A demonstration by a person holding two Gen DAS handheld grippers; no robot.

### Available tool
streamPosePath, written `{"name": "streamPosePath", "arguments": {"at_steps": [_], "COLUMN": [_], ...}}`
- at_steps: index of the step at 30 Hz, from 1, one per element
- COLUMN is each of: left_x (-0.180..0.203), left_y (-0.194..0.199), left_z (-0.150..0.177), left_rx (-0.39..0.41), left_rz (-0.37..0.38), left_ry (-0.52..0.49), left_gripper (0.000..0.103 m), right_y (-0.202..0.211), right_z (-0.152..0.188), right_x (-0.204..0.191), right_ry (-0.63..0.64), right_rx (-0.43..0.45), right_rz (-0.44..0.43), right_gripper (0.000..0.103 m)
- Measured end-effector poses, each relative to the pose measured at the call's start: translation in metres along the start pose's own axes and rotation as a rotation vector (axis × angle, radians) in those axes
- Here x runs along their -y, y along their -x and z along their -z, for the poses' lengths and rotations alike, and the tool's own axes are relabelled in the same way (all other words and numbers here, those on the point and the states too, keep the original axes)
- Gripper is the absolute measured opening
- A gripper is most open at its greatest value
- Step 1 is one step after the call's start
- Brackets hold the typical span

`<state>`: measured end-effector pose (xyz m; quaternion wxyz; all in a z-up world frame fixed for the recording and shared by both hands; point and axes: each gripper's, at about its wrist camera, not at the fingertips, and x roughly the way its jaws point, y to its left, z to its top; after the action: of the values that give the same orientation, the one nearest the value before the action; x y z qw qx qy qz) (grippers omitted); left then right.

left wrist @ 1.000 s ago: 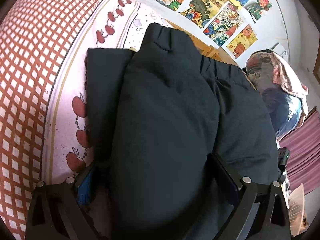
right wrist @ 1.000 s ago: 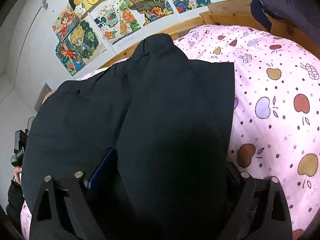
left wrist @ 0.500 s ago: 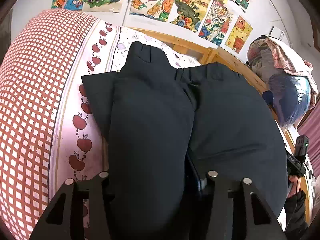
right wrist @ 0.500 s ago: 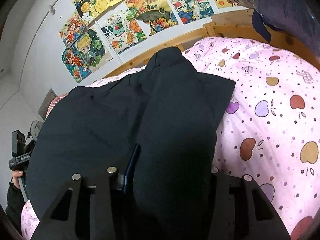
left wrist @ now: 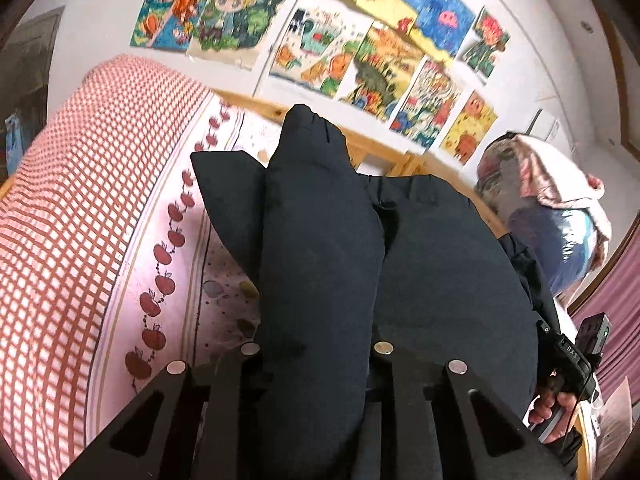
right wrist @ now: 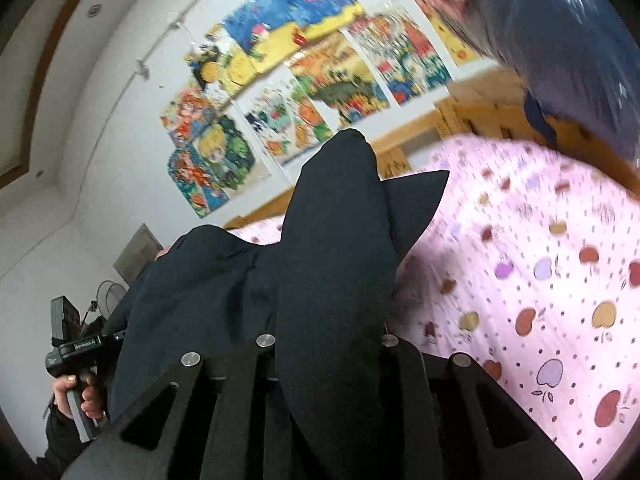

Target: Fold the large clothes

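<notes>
Between the fingers of the left gripper [left wrist: 316,350] a thick fold of the dark garment [left wrist: 320,240] is clamped, and it runs straight ahead of the tool toward the wooden bed frame [left wrist: 376,156]. The right gripper [right wrist: 326,340] is closed on another bunched fold in the same way. Each tool shows up at the outer edge of the other's view, held in a hand. The rest of the cloth drapes between the two tools, with one corner lying ahead on the pink apple-print sheet [right wrist: 520,280]. Left of the left tool lies a red checked cover [left wrist: 68,208].

The fabric looks soft, limp and matte, and fairly weighty for its size, so it should sag wherever it is unsupported and hold no crease by itself. It does not look slippery or fragile. Holding it at the edge or corners, well apart and level, would probably keep the span taut. The grips look deep enough not to slip.
</notes>
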<state>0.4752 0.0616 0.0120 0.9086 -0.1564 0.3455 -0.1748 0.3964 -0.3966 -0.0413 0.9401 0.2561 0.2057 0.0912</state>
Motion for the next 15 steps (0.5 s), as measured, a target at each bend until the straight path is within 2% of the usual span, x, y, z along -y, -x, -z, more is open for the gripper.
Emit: {"name": "streamPosePath", "arguments": {"at_steps": [5,9,15], "left_x": [0.021,0.024,0.03], "left_y": [0.033,0.061,0.091], "left_z": [0.0,0.01,0.024], "left_rx": [0.03,0.029,0.019], "left_rz": [0.01,0.026,0.009], "left_ry": [-0.013,-0.007,-0.009], "left_gripper": [0.02,0.02,0.02], "right_y": [0.034,0.059,0.086], "right_z": [-0.016,-0.022,-0.012], "right_x": [-0.028,-0.044,-0.055], "right_ry": [0.049,0.067,0.063], "right_rx": [0.029,0.037,0.017], "right_rz": [-0.015,-0.008,-0.004], "right_gripper": [0.016,0.016,0.016]}}
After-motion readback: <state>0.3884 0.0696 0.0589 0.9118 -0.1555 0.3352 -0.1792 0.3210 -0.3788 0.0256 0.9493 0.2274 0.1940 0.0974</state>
